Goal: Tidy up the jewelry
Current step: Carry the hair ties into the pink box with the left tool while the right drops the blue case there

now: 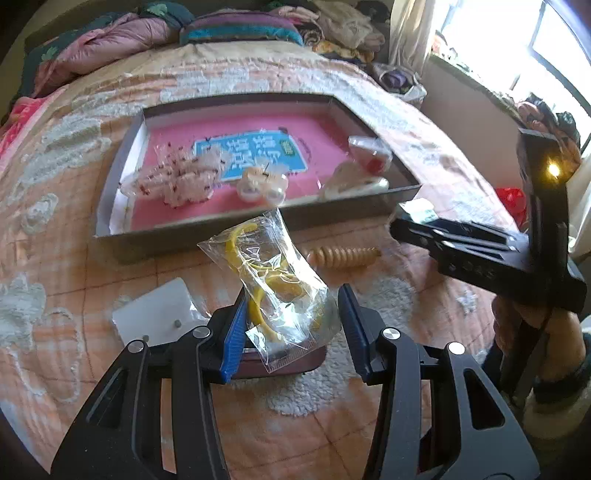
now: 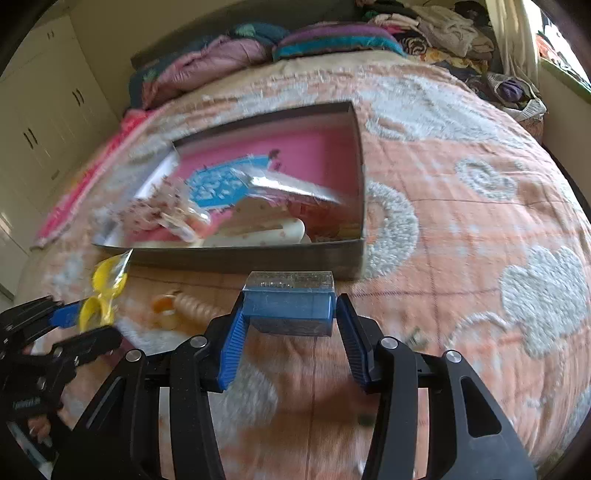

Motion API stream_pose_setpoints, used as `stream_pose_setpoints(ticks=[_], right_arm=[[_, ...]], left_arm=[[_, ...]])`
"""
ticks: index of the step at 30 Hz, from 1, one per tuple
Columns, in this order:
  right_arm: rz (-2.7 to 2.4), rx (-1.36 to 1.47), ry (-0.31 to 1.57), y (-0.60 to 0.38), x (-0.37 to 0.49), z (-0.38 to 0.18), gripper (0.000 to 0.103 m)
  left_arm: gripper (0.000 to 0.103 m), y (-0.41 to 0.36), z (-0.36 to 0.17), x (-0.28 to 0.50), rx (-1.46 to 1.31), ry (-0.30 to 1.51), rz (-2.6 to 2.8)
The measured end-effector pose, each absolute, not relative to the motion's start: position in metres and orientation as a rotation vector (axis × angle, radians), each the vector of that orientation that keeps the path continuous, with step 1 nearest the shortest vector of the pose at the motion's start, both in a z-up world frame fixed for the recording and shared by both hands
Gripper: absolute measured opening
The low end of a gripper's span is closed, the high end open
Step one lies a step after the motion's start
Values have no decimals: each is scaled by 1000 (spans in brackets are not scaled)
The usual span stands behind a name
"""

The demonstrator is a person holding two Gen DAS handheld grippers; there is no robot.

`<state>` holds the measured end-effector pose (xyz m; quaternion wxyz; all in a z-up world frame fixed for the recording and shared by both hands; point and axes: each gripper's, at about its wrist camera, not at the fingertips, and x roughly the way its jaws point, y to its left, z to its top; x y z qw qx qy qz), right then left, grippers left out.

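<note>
My left gripper (image 1: 291, 314) is shut on a clear plastic bag of yellow jewelry (image 1: 275, 284) and holds it above the bedspread, in front of the grey tray with a pink lining (image 1: 258, 238). My right gripper (image 2: 290, 317) is shut on a small blue box with a clear lid (image 2: 290, 301), just before the tray's (image 2: 258, 258) near wall. The tray holds several packets and small cases (image 1: 177, 177). The left gripper and yellow bag (image 2: 105, 291) show at the left of the right wrist view. The right gripper body (image 1: 491, 254) shows at the right of the left wrist view.
A beige spiral hair tie (image 1: 343, 256) lies on the bedspread before the tray. A white card (image 1: 155, 314) lies left of my left gripper, and a dark red case (image 1: 280, 365) lies under the bag. Folded blankets and clothes (image 1: 236, 26) are piled at the bed's far end.
</note>
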<state>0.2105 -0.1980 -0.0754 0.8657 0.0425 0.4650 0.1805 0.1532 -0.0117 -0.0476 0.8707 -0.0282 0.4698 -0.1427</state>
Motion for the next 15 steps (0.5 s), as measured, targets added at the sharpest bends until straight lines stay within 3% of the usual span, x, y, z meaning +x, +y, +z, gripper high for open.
stream_pose_setpoints(ticks=[15], right_arm=[[388,180,753,-258,138,21,46]], left_arm=[[38,-17,9,137,-44,845,-331]])
